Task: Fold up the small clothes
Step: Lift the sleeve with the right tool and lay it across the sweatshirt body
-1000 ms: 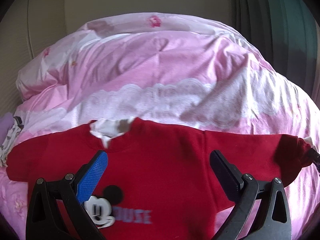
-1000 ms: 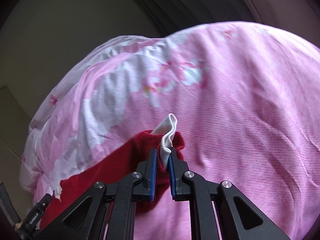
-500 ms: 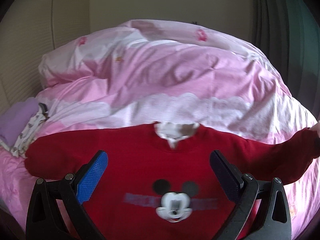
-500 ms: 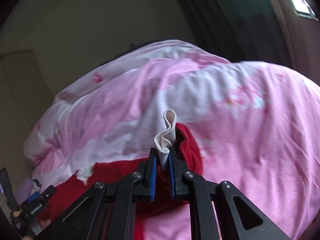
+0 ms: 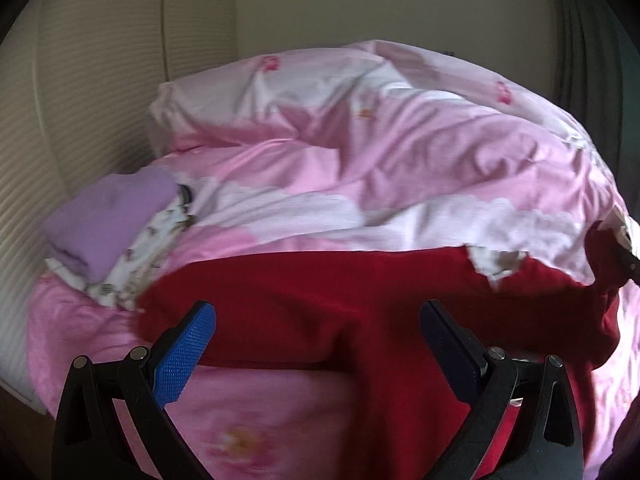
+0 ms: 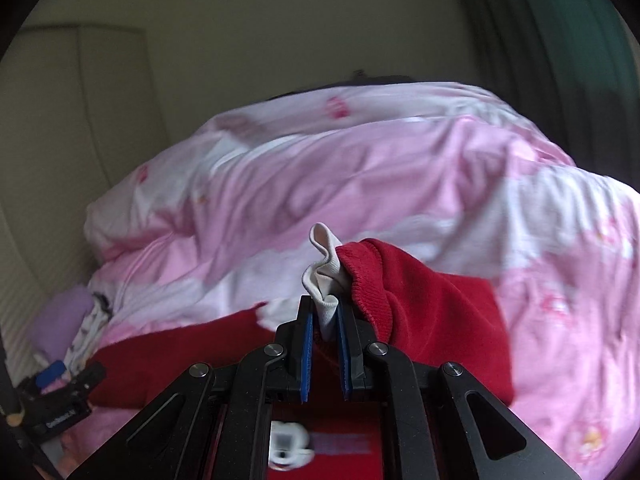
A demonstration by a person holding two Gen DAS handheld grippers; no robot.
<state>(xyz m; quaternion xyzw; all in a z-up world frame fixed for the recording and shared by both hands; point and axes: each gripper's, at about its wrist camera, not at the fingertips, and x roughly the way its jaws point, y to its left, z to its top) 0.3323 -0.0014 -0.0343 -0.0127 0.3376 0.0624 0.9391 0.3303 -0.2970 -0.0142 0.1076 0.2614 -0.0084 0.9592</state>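
A red sweater [image 5: 320,280] with a white collar [image 5: 496,258] lies spread on a pink duvet [image 5: 400,160]. My left gripper [image 5: 318,308] stands open above its left sleeve, and neither pad presses on the cloth. My right gripper [image 6: 325,306] is shut on the other sleeve's cuff [image 6: 326,272], where white lining and red knit rib stick up between the pads. That sleeve [image 6: 432,308] hangs lifted from the pads to the right. The sweater's mouse print [image 6: 288,448] shows blurred below the right gripper. The left gripper's body [image 6: 60,396] appears at the lower left of the right wrist view.
A folded purple garment [image 5: 108,216] rests on a white patterned one [image 5: 144,256] at the bed's left side, near a ribbed pale panel [image 5: 80,100]. The crumpled duvet rises behind the sweater. Dark curtains [image 6: 560,60] hang at the right.
Both grippers have swung left across the bed. The right one has carried the cuff up and over the sweater's front, so the print now lies below it. The folded pile has come into view.
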